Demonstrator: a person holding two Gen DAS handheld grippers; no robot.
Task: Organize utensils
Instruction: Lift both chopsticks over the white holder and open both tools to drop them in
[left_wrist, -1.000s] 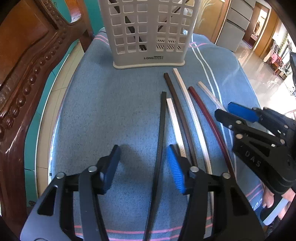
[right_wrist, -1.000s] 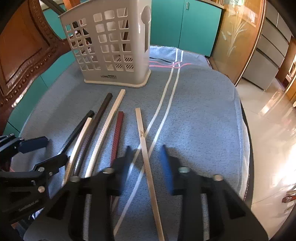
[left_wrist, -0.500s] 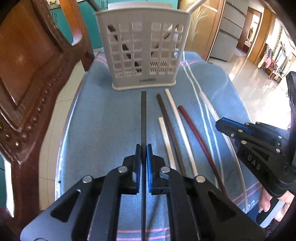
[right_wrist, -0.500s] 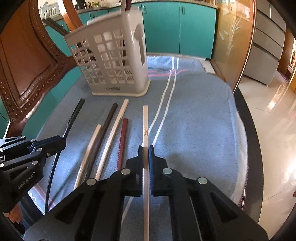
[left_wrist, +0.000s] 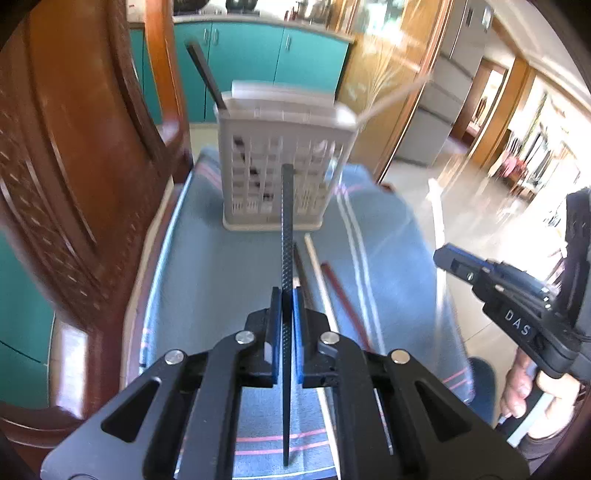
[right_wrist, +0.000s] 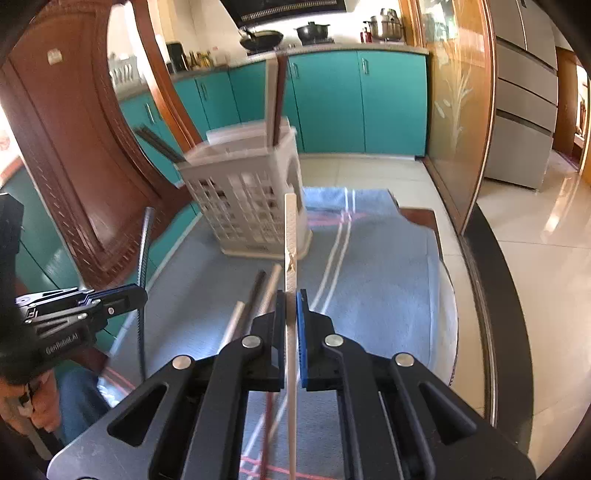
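Observation:
My left gripper (left_wrist: 286, 306) is shut on a black chopstick (left_wrist: 287, 221) and holds it lifted above the blue cloth, pointing at the grey perforated utensil basket (left_wrist: 284, 147). My right gripper (right_wrist: 293, 306) is shut on a pale beige chopstick (right_wrist: 290, 229), also lifted and pointing at the basket (right_wrist: 243, 199). Chopsticks stand in the basket: a black one (left_wrist: 205, 75) at its left and a pale one (right_wrist: 271, 92) with a brown one beside it. On the cloth lie a dark brown (left_wrist: 301, 266), a white (left_wrist: 314, 262) and a red chopstick (left_wrist: 338, 291).
The basket stands at the far end of the table on a blue cloth with pink and white stripes (left_wrist: 207, 266). A carved wooden chair back (left_wrist: 74, 155) rises close on the left. Teal cabinets (right_wrist: 369, 99) and tiled floor lie beyond.
Both grippers, shut on their chopsticks half a second ago, have lifted them off the cloth and tilted them upward. One second ago both were open around the sticks.

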